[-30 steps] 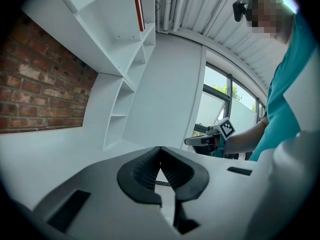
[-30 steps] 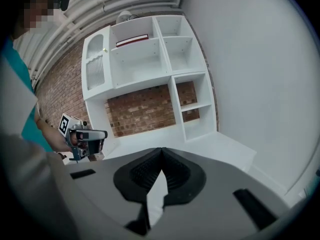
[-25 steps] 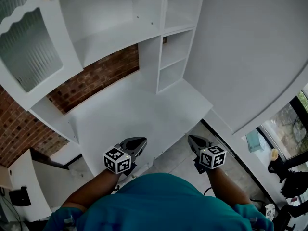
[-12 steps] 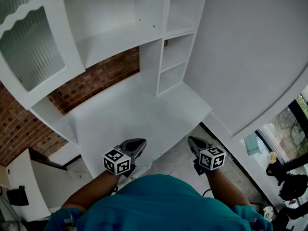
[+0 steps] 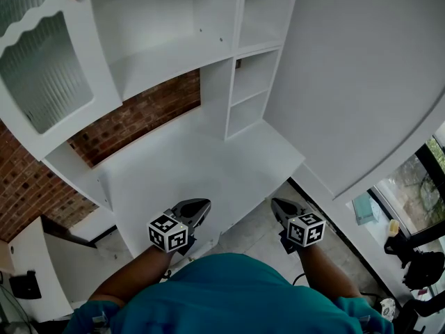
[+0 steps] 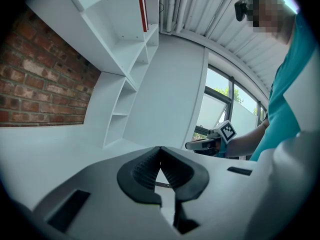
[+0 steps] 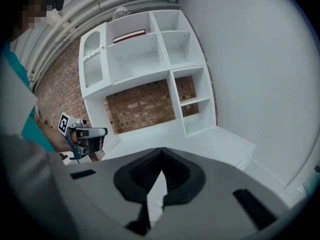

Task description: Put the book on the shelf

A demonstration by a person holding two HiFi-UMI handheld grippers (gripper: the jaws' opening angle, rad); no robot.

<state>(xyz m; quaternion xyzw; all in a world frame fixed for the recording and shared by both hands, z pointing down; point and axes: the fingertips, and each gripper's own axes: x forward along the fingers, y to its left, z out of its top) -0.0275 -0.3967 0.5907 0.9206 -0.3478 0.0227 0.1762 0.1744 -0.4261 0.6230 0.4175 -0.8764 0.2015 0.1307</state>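
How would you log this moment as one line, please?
left gripper: shut, empty | right gripper: shut, empty | book: in upper shelf compartment | both grippers: near desk front edge

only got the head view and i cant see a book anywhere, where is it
observer: The red book already lies in the top middle compartment of the shelf unit, just right of the glass door. Your view cuts that part off.
operator: ok so is the left gripper holding anything
observer: No. In its own view the left gripper is shut, with nothing between its jaws.
operator: and the right one
observer: The right gripper is shut and empty as well, pointing toward the shelf unit.
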